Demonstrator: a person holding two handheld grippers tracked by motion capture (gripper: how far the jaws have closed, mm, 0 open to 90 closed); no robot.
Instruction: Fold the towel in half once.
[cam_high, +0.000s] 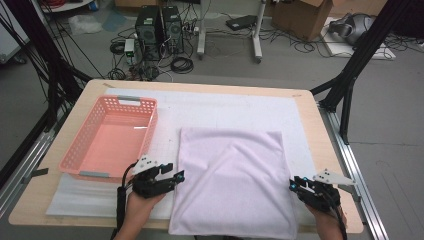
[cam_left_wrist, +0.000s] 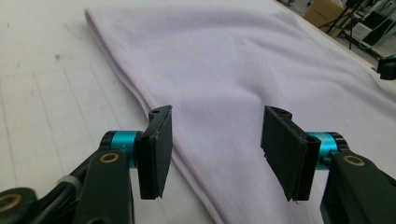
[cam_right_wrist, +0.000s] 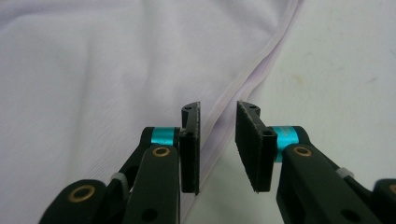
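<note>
A folded pale lilac cloth (cam_high: 232, 177) lies flat on the white mat, its near edge at the table's front. My left gripper (cam_high: 176, 176) sits at the cloth's left edge, jaws wide open; in the left gripper view the cloth's folded edge (cam_left_wrist: 154, 105) runs between and ahead of the open jaws (cam_left_wrist: 215, 140). My right gripper (cam_high: 294, 184) is at the cloth's right edge. In the right gripper view its jaws (cam_right_wrist: 217, 135) stand partly open, straddling the layered cloth edge (cam_right_wrist: 252, 77) without pinching it.
A pink plastic basket (cam_high: 80, 150) stands on the left of the table, just beyond my left gripper. A white mat (cam_high: 225, 107) covers the wooden table (cam_high: 320, 145). Computers, cables and boxes sit on the floor beyond the table.
</note>
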